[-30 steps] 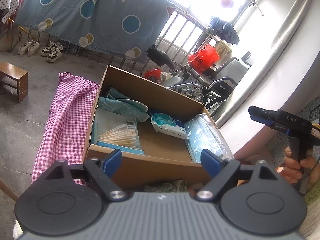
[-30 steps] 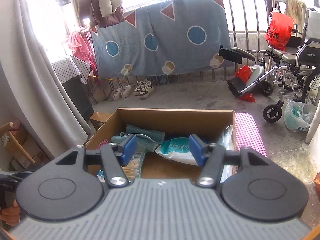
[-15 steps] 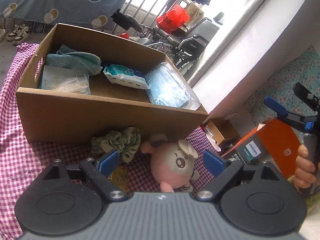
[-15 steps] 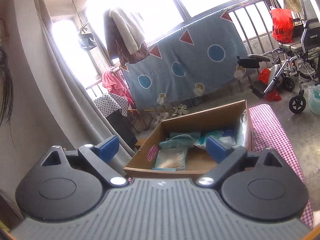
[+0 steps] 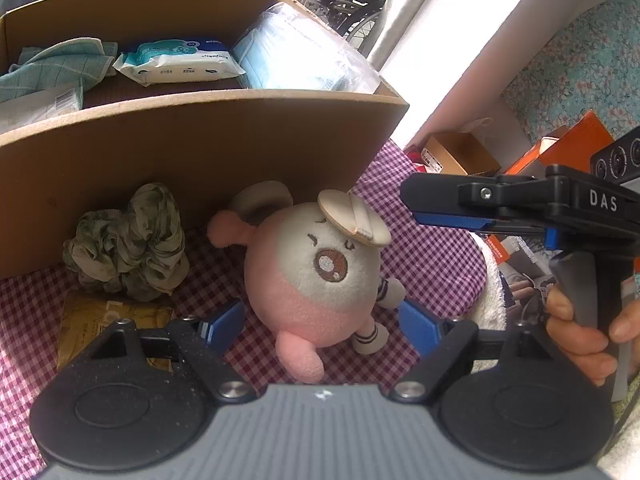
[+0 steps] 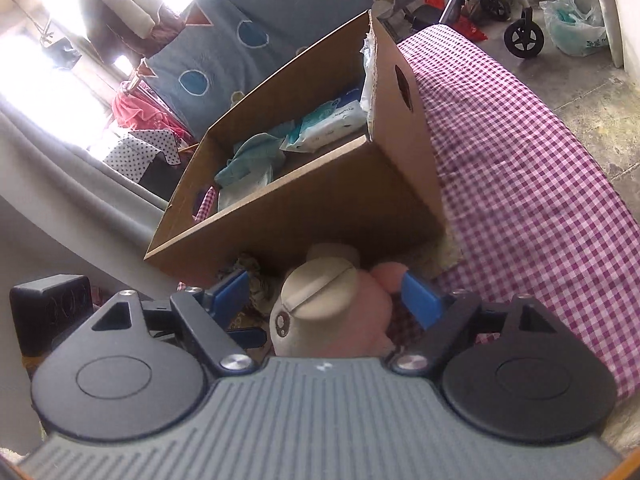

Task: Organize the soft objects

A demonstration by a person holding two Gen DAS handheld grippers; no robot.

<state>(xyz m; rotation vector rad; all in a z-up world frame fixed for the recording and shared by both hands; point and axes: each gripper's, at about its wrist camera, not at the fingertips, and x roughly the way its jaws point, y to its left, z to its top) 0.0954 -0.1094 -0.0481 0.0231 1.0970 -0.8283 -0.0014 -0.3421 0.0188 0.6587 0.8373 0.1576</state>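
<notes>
A pink and white plush toy (image 5: 316, 276) with a beige cap lies on the checked cloth (image 5: 424, 264), right in front of the cardboard box (image 5: 200, 140). My left gripper (image 5: 320, 326) straddles its lower body. The jaws are closing and the pads stand just clear of it. From the right, my right gripper (image 5: 424, 208) comes in at the toy's head. In the right wrist view the plush toy (image 6: 320, 308) sits between that gripper's (image 6: 324, 296) closing jaws, with no firm press visible. A crumpled green cloth (image 5: 128, 244) lies left of the toy.
The box holds a teal towel (image 5: 56, 68), a wipes pack (image 5: 180, 64) and a bagged stack of masks (image 5: 296, 56). A gold packet (image 5: 92, 320) lies under the left finger. Orange boxes (image 5: 576, 148) and a hand (image 5: 580, 328) are at right. A wheelchair (image 6: 520, 20) stands beyond the table.
Both grippers have dropped from above the box to the plush toy in front of it, tilting downward. The toy now sits between both pairs of jaws.
</notes>
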